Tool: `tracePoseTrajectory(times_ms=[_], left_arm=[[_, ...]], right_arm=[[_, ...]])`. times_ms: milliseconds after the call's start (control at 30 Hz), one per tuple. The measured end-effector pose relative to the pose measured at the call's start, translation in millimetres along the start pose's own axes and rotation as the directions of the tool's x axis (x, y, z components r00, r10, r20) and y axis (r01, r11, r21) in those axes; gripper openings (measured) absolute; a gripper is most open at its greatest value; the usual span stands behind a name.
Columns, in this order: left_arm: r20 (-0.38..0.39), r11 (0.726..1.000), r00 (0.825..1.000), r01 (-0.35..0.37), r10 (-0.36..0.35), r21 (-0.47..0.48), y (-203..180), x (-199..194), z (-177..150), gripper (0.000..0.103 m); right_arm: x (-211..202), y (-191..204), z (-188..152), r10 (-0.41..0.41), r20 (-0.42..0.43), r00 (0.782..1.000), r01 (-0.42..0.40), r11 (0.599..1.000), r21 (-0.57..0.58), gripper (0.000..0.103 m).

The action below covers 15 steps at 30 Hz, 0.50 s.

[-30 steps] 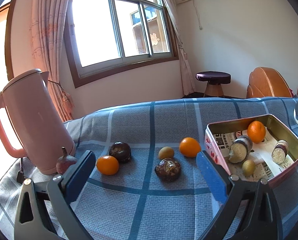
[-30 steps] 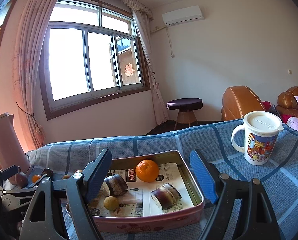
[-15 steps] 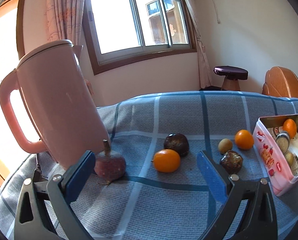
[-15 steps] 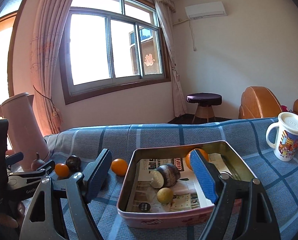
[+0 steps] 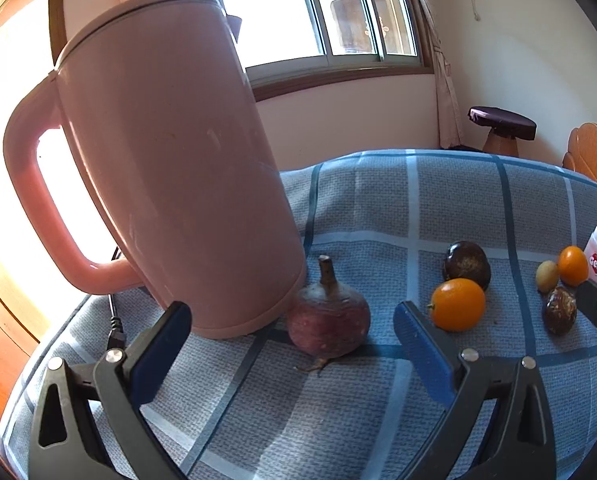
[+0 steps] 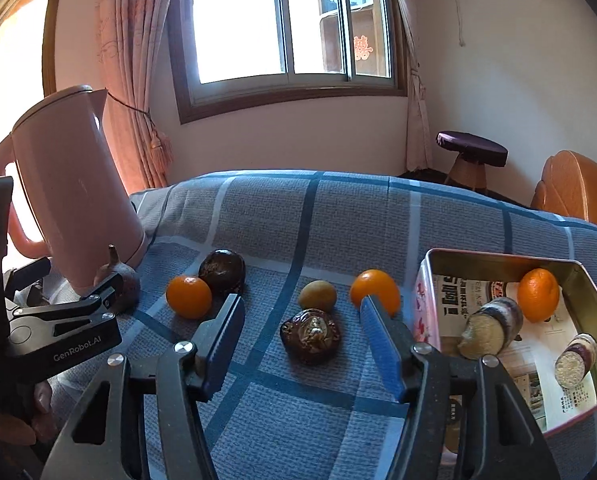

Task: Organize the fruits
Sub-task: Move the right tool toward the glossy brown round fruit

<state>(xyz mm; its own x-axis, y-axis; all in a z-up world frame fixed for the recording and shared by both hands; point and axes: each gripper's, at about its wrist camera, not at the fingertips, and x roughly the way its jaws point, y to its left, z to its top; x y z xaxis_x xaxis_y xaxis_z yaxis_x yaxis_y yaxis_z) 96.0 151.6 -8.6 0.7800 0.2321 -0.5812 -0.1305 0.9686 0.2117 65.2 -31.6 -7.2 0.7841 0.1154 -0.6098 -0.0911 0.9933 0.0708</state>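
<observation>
My left gripper (image 5: 294, 344) is open, its jaws on either side of a reddish stemmed fruit (image 5: 328, 326) beside the pink kettle (image 5: 170, 160). My right gripper (image 6: 302, 340) is open around a wrinkled dark fruit (image 6: 311, 339). On the cloth lie an orange (image 6: 188, 296), a dark round fruit (image 6: 222, 271), a small yellow-green fruit (image 6: 317, 295) and a second orange (image 6: 374, 291). The metal tin (image 6: 498, 258) at right holds an orange (image 6: 537, 295) and two cut purple-skinned pieces (image 6: 492, 332).
The blue checked cloth (image 6: 298, 216) covers the table. The kettle (image 6: 70, 192) stands at the left with a black cord (image 5: 114, 320). My left gripper shows in the right wrist view (image 6: 78, 304). A stool (image 6: 472, 152) and an armchair (image 6: 574, 192) stand behind.
My left gripper has moved left and closer, from the middle fruits to the reddish fruit by the kettle. My right gripper has swung left from the tin to the wrinkled dark fruit.
</observation>
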Motion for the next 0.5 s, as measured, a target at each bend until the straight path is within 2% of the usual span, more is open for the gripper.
tracePoseTrajectory(times_ms=[33,100,133,300,500], left_arm=[[0.000,1.000,1.000,-0.004,0.004,0.007,0.0,0.1,0.4,0.103],[0.003,1.000,1.000,-0.011,0.011,0.015,-0.1,-0.5,1.2,0.103],[0.003,1.000,1.000,-0.013,0.013,0.018,-0.3,-0.7,1.4,0.103],[0.015,1.000,1.000,0.013,-0.013,0.028,-2.6,-7.7,3.1,0.103],[0.010,1.000,1.000,0.009,-0.009,0.016,2.0,-7.3,2.9,0.103]], right_arm=[[6.7,2.1,0.5,-0.004,-0.031,0.999,0.004,1.000,-0.008,0.062],[17.4,4.4,0.9,-0.002,-0.085,0.996,0.001,1.000,-0.012,0.048],[23.2,4.8,0.5,-0.013,-0.115,0.993,0.011,1.000,-0.013,0.047],[30.3,8.6,3.9,-0.063,-0.127,0.990,0.057,0.997,-0.048,0.047],[26.3,0.0,2.6,-0.053,-0.135,0.989,0.050,0.998,-0.027,0.047]])
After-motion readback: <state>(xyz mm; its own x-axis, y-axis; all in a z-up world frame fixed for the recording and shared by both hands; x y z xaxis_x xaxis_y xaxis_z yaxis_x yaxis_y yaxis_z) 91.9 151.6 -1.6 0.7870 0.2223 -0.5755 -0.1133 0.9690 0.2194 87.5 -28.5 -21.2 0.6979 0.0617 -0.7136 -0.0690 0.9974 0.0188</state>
